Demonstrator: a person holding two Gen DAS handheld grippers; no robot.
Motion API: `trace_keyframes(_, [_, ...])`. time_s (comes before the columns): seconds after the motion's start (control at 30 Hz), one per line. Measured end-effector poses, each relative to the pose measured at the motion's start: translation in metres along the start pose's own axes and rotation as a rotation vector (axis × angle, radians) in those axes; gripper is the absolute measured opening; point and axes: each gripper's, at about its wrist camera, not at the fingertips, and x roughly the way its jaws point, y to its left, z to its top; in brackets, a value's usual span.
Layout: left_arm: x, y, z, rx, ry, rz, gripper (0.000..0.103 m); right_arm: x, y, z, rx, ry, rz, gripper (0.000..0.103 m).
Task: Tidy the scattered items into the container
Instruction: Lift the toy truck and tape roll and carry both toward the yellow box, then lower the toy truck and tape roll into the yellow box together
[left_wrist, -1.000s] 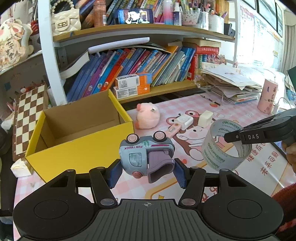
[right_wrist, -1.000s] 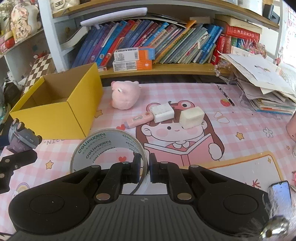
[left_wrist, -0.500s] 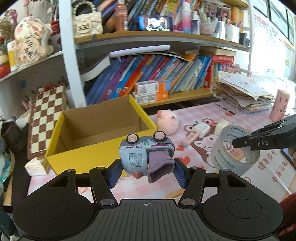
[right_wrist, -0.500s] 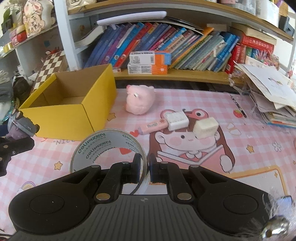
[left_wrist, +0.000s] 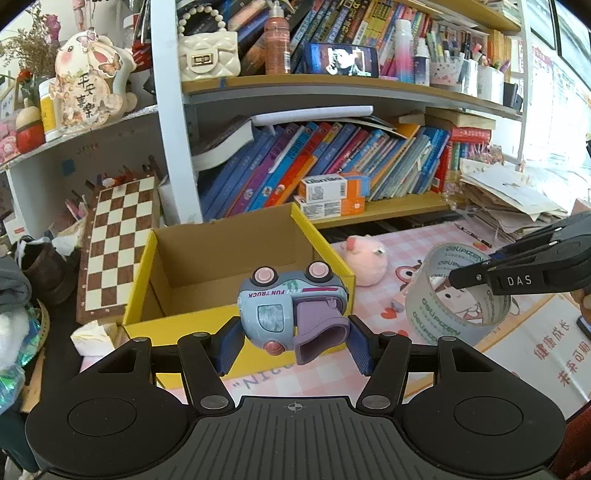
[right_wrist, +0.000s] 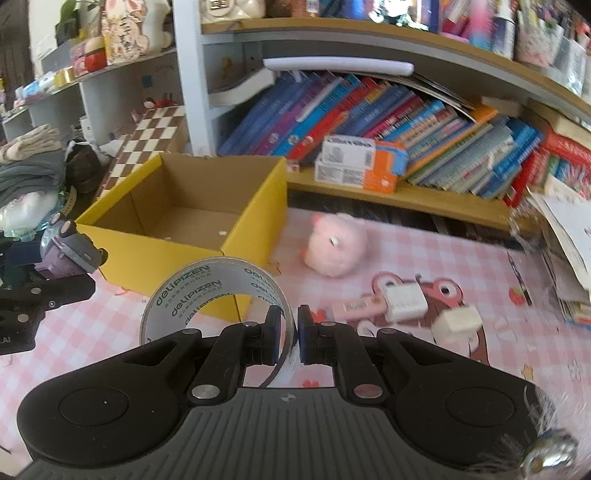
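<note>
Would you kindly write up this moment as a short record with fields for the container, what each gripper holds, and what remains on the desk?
container: yellow cardboard box, open at the top, nothing visible inside
left gripper: shut on toy truck, held in the air in front of the box
right gripper: shut on the wall of the tape roll, lifted
left on desk: pink plush pig, pink highlighter, two white blocks
surface: pink checked desk mat

Your table (right_wrist: 480, 373) wears a pink checked cartoon mat. On it sit the empty yellow box (right_wrist: 177, 236), a pink plush pig (right_wrist: 336, 247) beside it, a pink marker (right_wrist: 356, 306), and two white blocks (right_wrist: 404, 304) nearby.
</note>
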Motion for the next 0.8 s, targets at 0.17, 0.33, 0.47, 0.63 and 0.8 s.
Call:
trace_keyframes(0.17, [0.003, 0.010, 0.007, -0.002, -0.010, 0.018, 0.059, 0.006, 0.004, 0.012, -0.033, -0.009, 0.018, 0.009])
trace_keyframes(0.33, [0.007, 0.019, 0.016, 0.004, -0.019, 0.040, 0.059, 0.014, 0.010, 0.026, -0.064, -0.023, 0.039, 0.009])
trace_keyframes(0.47, [0.013, 0.029, 0.025, 0.012, -0.026, 0.053, 0.059, 0.021, 0.016, 0.040, -0.093, -0.041, 0.060, 0.009])
trace_keyframes(0.63, [0.021, 0.038, 0.033, 0.031, -0.032, 0.080, 0.059, 0.032, 0.024, 0.056, -0.124, -0.063, 0.084, 0.009])
trace_keyframes(0.8, [0.031, 0.047, 0.038, 0.040, -0.021, 0.098, 0.059, 0.043, 0.032, 0.069, -0.148, -0.071, 0.105, 0.009])
